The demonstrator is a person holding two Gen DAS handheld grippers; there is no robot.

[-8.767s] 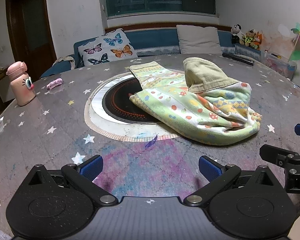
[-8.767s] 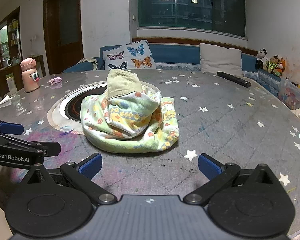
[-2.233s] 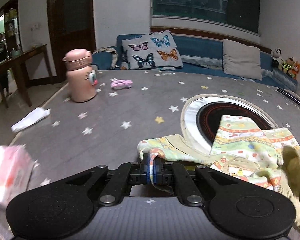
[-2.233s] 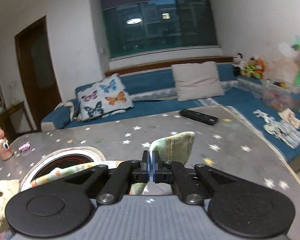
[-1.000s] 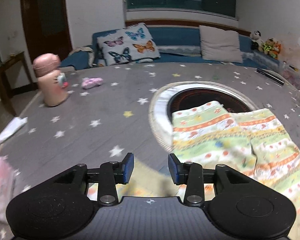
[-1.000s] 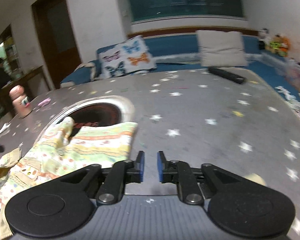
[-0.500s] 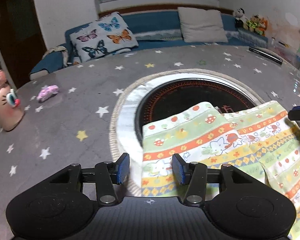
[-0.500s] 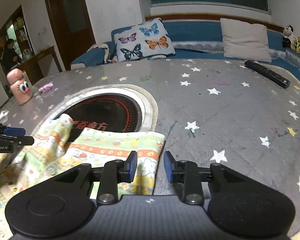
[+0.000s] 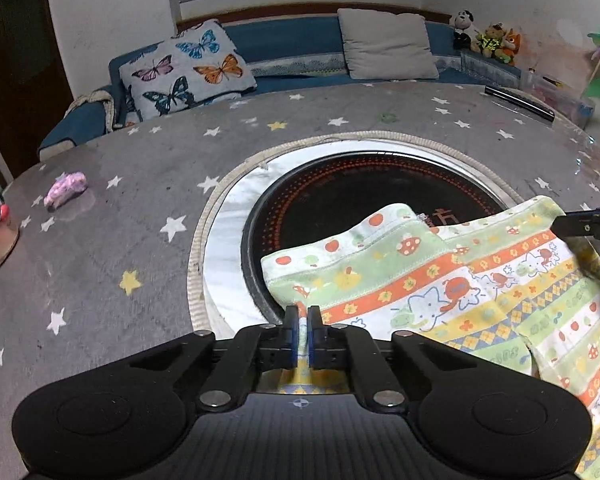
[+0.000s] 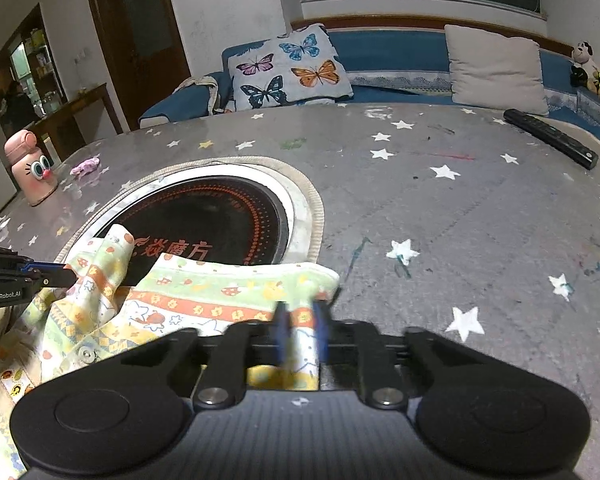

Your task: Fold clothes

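Note:
A green and yellow patterned child's garment lies spread on the round grey star-print table, partly over the black cooktop. My left gripper is shut on the garment's near left edge. My right gripper is closing on the garment's right edge, with cloth between its blurred fingers. The left gripper also shows at the left of the right wrist view, and the right gripper's tip shows at the right of the left wrist view.
A pink cartoon bottle and a small pink object stand at the table's far left. A black remote lies at the far right. A blue sofa with a butterfly pillow is behind the table.
Both grippers, open half a second ago above the garment's edges, have closed on the cloth. The garment lies flatter and more spread than a second ago.

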